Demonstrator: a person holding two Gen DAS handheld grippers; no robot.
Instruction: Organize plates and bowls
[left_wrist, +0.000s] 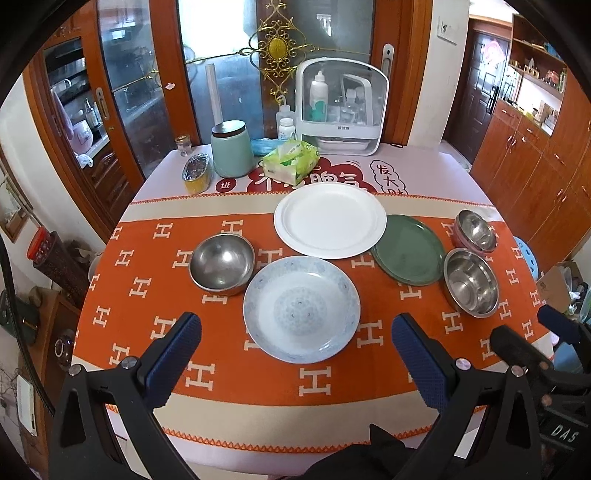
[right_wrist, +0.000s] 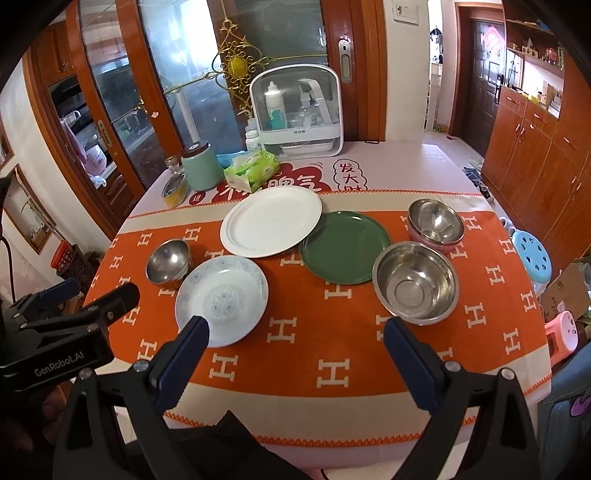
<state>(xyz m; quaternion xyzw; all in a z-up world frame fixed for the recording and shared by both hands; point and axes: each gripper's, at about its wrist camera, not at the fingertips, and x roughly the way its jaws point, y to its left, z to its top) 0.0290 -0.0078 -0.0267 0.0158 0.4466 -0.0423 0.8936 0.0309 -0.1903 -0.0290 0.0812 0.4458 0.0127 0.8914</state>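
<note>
A: Nearest the lens?
B: The left gripper (left_wrist: 295, 332), jaws spread wide and empty, hanging over the patterned plate (left_wrist: 301, 308) on the orange cloth (left_wrist: 147, 295).
A: And left to right across the surface?
B: A small steel bowl (left_wrist: 221, 263) touching that plate, the white plate (left_wrist: 330, 220) behind, its rim overlapping the green plate (left_wrist: 408, 250). Then a large steel bowl (left_wrist: 471, 282), with a pink-sided bowl (left_wrist: 475, 230) just behind.
A: The right gripper (right_wrist: 295, 332)?
B: Jaws also wide apart, holding nothing.
</note>
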